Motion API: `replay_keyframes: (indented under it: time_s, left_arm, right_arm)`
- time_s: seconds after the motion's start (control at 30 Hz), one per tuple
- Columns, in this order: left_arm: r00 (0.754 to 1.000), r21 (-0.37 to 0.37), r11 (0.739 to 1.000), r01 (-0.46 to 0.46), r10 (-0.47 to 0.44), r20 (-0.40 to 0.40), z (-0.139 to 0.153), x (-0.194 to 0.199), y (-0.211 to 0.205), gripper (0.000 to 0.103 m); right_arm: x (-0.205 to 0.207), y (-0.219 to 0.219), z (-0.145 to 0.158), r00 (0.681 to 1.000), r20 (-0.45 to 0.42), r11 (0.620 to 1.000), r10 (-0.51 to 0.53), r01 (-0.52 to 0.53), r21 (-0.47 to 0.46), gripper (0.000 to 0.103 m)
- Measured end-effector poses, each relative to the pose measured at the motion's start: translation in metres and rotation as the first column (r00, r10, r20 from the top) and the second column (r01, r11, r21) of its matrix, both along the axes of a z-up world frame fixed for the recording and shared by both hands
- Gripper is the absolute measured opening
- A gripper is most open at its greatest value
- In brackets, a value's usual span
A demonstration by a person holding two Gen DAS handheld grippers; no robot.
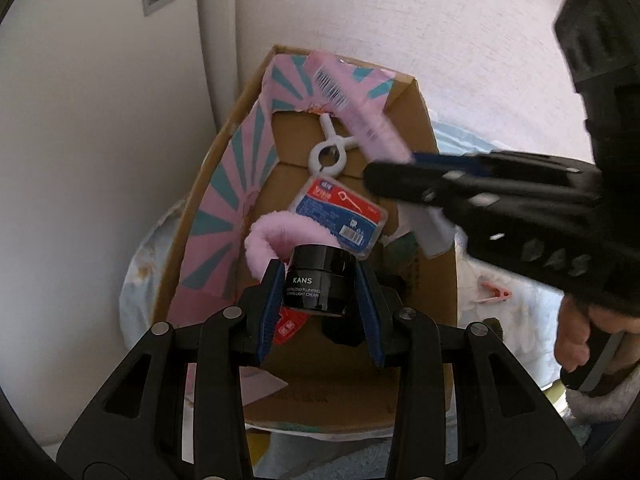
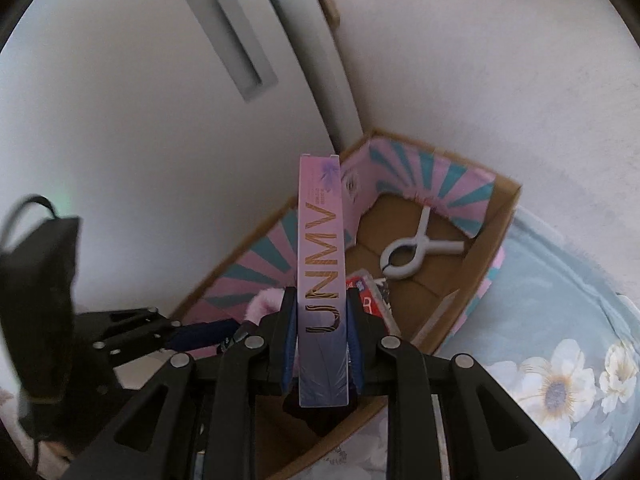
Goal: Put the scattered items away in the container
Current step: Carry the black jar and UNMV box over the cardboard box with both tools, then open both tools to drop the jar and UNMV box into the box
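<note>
My left gripper [image 1: 318, 280] is shut on a black KANS cream jar [image 1: 318, 284] and holds it over the open cardboard box [image 1: 436, 280]. My right gripper [image 2: 322, 312] is shut on a long pink UNMV carton [image 2: 322, 264], also held over the box [image 2: 496, 216]; it shows in the left wrist view [image 1: 352, 100] coming in from the right. Inside the box lie a white clip [image 1: 328, 152], a blue-and-red floss pack [image 1: 340, 216] and a pink fluffy item [image 1: 268, 244]. The clip also shows in the right wrist view [image 2: 416, 250].
The box stands on a floral blue bedspread [image 2: 560, 320] against a white wall [image 1: 100, 160] and a door. An orange-pink clothes peg [image 1: 496, 292] lies on the bedspread right of the box. A red packet [image 1: 288, 328] lies under the left gripper.
</note>
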State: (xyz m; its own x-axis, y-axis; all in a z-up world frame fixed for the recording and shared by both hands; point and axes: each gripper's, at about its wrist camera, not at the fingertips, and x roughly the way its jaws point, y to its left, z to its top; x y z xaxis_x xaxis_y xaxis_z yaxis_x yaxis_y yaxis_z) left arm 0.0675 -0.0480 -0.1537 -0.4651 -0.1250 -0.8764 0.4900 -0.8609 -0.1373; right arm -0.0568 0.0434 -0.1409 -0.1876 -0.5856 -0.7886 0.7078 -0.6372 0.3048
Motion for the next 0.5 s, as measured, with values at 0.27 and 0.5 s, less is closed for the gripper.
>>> replay_keyframes:
  time_s: [0.27,0.5]
  left_arm:
    - [1.000,0.054,0.999,0.001,-0.002,0.008,0.008,0.000,-0.009,0.063]
    - [0.998,0.060,0.998,-0.004,0.008,-0.067,0.021,0.007,-0.016,0.096]
  right_arm:
    - [-0.015,-0.001,-0.008,0.999,0.046,0.999,-0.029,0.028,0.023,0.023]
    - [-0.022,0.033,0.010,0.988,0.043,0.987,-0.146,0.149,-0.067,0.066]
